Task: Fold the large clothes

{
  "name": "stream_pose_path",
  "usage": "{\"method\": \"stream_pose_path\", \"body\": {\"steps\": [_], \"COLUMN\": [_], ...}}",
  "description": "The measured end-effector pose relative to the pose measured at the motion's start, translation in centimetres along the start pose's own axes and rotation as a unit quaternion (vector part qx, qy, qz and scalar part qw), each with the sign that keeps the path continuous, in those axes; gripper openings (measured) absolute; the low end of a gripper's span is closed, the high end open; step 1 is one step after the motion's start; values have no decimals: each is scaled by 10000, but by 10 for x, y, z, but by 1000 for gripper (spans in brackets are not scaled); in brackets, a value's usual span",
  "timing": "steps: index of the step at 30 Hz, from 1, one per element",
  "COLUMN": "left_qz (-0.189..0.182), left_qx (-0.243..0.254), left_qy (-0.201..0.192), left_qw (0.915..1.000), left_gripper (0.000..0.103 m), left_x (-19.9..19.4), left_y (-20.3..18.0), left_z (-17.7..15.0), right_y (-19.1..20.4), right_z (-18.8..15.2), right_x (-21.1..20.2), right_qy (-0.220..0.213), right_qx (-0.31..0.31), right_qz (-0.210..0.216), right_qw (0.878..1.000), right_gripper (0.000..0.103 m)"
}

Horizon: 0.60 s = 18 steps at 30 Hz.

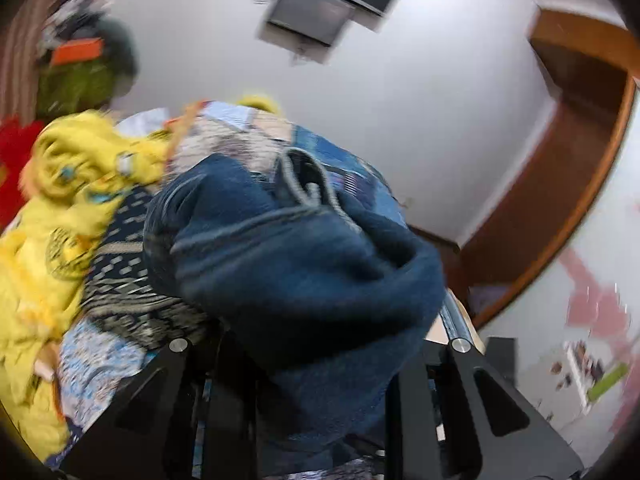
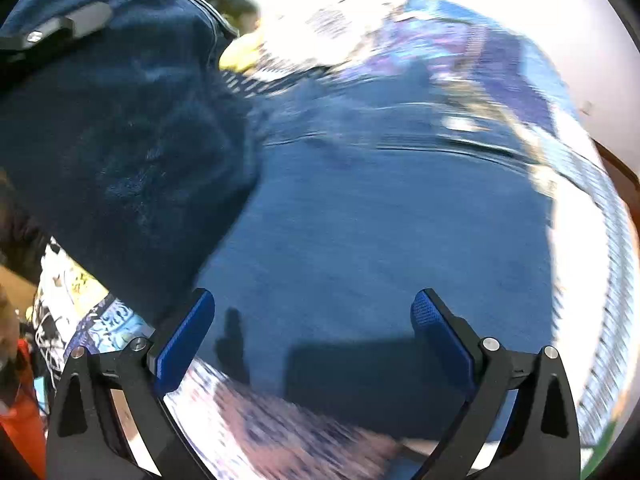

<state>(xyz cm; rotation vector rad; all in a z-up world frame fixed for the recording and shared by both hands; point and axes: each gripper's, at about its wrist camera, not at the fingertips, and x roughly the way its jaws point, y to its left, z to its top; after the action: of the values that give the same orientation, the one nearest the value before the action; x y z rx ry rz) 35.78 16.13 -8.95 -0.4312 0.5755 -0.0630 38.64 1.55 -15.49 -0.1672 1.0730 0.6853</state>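
A large dark blue garment [image 1: 288, 264] is bunched up in front of my left gripper [image 1: 320, 360], draped over and between its fingers, which are mostly hidden by the cloth. It looks lifted off the bed. In the right wrist view the same blue garment [image 2: 360, 240] lies spread on the bed, with one part raised at the left, where the other gripper's finger [image 2: 60, 28] shows on it. My right gripper [image 2: 312, 336] is open and empty just above the flat cloth.
A patterned blue bedsheet [image 1: 100, 360] lies under the clothes. A yellow garment [image 1: 64, 208] and a dark patterned cloth [image 1: 120, 280] are piled at the left. A white wall, a wall-mounted screen [image 1: 320, 8] and a wooden frame [image 1: 560, 200] are beyond.
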Motion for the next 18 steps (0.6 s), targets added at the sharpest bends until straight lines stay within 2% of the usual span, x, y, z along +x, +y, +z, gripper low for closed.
{"method": "stream_pose_path", "body": {"steps": [5,8,10,13,16,18], "left_qz": [-426,-379,-198,-45,-103,-206], "left_qx": [227,603,1122,1719,2177,2231], "left_qy": [337,909,1399,1775,1832,1963], "left_qw": [9983,9933,9836,9690,9586,9546], "left_gripper": [21,21,21,21,26,32], "left_x": [47,92,118,129,125,124], "left_y": [-66,-103,-125,-144,-156,-158], "left_z": [-14,-48,-87,-132,-149,-150], "right_y": [-75,-111,-133,-153,-163,-166], "right_z": [-46,-77,-102,-130,-146,-153], "right_x": [-54,-80,-95,-109,-115,-121], "right_qy": [-376,-575,-639,-679,-654,-653], "right_qx": [895,1477,1910,2355,2492,2543], "right_qz": [-705,-1000,-969,-1055,-1214,-1248], "right_qw": [9928,9823,9747,9637,9586,9568], "right_gripper": [99,99,99,99,99,99]}}
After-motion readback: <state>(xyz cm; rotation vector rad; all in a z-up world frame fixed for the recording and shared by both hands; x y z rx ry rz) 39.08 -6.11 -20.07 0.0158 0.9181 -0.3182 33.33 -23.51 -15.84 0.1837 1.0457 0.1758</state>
